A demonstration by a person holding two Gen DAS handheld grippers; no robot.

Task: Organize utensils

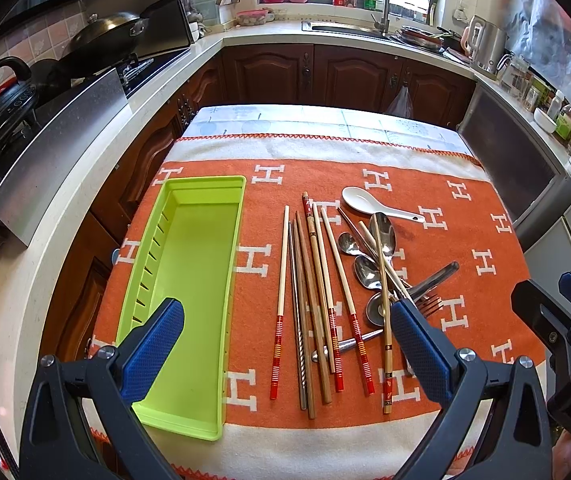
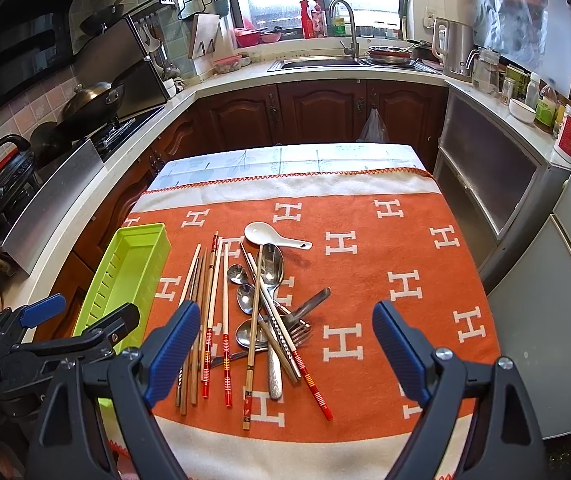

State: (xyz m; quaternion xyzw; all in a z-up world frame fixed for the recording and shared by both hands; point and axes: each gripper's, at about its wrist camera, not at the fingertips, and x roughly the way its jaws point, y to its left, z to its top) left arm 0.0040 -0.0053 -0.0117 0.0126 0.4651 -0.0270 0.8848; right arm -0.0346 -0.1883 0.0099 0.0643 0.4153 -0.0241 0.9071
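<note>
Your left hand-held gripper (image 1: 285, 344) sits lowest in its own view with its blue-padded fingers (image 1: 153, 356) spread wide and nothing between them, one finger over the near end of the green tray (image 1: 205, 196), the other over the near edge of the utensil pile. Your right hand-held gripper (image 2: 285, 352) is just as wide open and empty, framing the handle ends of the chopsticks and spoons. You have the green tray lying empty along the left side of the worktop, its long left wall close to the left edge of the orange blanket (image 2: 425, 248). Just right of the tray, the chopsticks (image 1: 317, 280) lie roughly parallel, red-banded ends toward you, apart from the tray wall. Beside them the metal spoons (image 2: 271, 268) and a fork (image 2: 299, 332) overlap in a heap, with several chopsticks crossing over them. Farther back, the white ceramic spoon (image 2: 263, 234) lies with its handle pointing right. You have bare blanket to the right of the pile out to the worktop's right edge, and a bare strip along the far edge.
</note>
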